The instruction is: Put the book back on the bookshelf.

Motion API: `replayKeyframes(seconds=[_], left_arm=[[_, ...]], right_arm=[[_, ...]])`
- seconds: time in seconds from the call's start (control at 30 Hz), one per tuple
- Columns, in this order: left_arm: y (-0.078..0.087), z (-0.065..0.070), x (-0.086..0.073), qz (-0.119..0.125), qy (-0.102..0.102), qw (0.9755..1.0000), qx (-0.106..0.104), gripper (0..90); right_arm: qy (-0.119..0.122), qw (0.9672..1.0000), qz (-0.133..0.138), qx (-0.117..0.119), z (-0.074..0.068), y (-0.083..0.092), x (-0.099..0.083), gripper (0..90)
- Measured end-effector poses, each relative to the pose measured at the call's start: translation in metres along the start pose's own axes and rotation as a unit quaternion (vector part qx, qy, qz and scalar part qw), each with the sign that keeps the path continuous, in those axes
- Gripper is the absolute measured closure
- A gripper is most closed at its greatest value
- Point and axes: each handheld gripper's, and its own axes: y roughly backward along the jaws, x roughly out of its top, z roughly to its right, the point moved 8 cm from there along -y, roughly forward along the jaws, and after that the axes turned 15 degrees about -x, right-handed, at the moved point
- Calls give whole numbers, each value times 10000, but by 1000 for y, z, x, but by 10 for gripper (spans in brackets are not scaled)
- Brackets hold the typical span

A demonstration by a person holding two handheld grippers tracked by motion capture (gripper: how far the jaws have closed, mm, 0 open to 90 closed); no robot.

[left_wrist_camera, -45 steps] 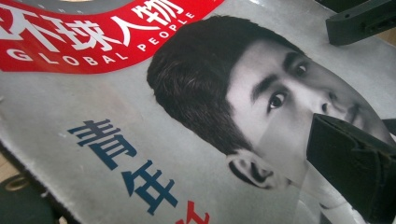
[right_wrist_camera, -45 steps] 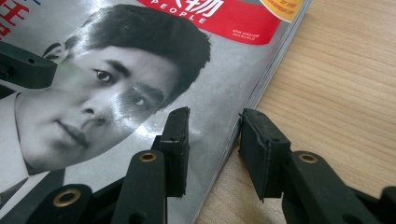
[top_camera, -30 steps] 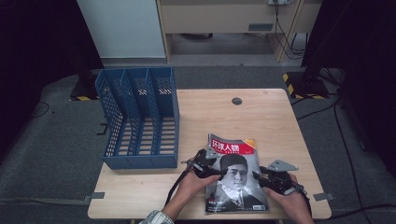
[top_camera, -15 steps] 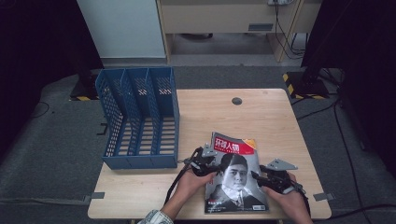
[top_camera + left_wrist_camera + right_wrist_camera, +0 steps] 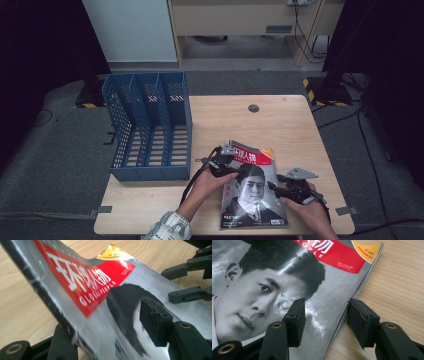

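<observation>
The left gripper [image 5: 226, 161] is set at the left edge of the magazine [image 5: 252, 192], near its upper corner. In the left gripper view that edge is seen raised off the table and bowed, with one jaw under it and the other above the cover. The jaws have just been opening, with the magazine's edge between them; a gap shows between the upper pad [image 5: 154, 320] and the cover, so the edge is propped from below rather than clamped. The left hand [image 5: 212, 182] is brought in from the bottom of the high view, its forearm angled up and to the right, a patterned sleeve [image 5: 167, 229] seen at the wrist.

The right gripper [image 5: 290, 189] is placed at the magazine's right edge, lower down. In the right gripper view its jaws are parted and straddle that edge: one pad [image 5: 295, 320] is over the cover, the other is just off the page edges above the wood. Nothing is pinched. The right hand [image 5: 312, 212] is kept low at the table's front.

The magazine lies on the front part of the wooden table [image 5: 280, 125], face up. A blue file rack [image 5: 147, 127] stands well apart at the table's left side.
</observation>
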Motion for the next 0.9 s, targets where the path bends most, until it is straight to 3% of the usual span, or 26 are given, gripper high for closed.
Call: replayKeyframes(seconds=[0.37,0.57,0.9], left_arm=[[-15,-3,8,-116,-36,9999,-38,467],[-18,-7,6,-202,100,9997,-18,531],[-16,-2,5,-212,97,9997,-75,677]], right_arm=[[-72,10000,-17,41,0,0,0,489],[-67,10000,-16,42,0,0,0,489],[54,10000,12,61,1,0,0,494]])
